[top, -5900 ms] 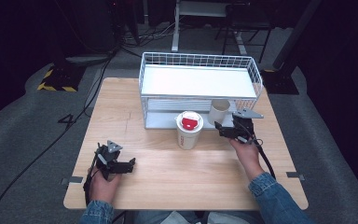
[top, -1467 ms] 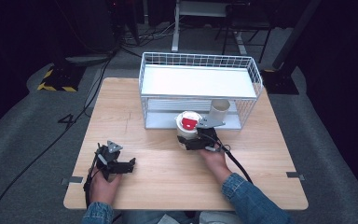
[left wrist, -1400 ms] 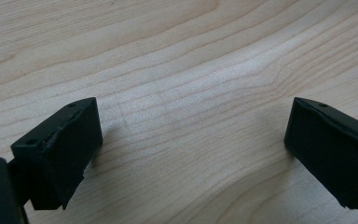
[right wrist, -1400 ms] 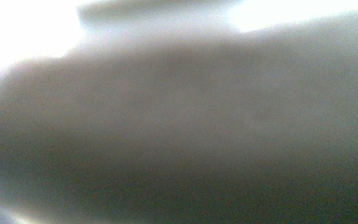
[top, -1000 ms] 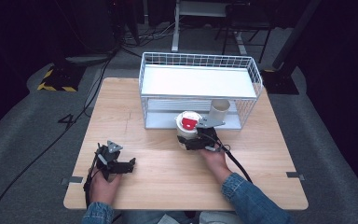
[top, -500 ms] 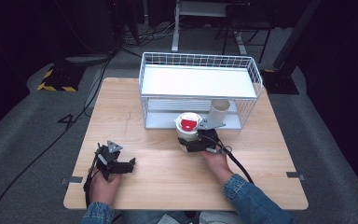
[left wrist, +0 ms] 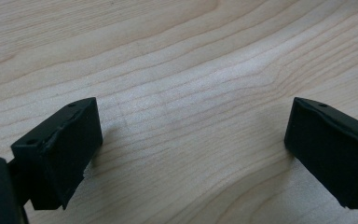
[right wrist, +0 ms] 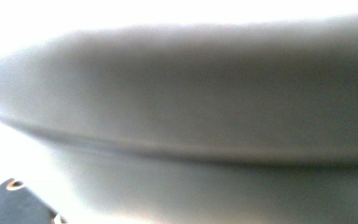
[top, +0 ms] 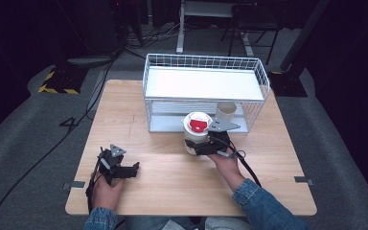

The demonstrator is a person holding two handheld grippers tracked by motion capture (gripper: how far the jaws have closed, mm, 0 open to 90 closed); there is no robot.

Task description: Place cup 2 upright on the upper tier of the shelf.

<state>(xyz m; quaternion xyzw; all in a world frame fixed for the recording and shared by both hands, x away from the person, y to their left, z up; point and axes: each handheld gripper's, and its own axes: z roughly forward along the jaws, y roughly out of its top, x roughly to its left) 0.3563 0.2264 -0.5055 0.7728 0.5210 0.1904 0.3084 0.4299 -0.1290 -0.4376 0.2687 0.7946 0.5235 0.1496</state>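
Now white cup [top: 196, 130] sits within right hand-held gripper [top: 197, 146]

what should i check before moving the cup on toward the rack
1. Right gripper closed on cup: ok, it sits at the cup's side, cup wall close against its camera.
2. Cup upright: ok.
3. Cup off the table: cannot tell.
4. Lower shelf of rack free: not ok, a second cup stands at the right.
5. Left gripper out of the way: ok, open, resting on the table.
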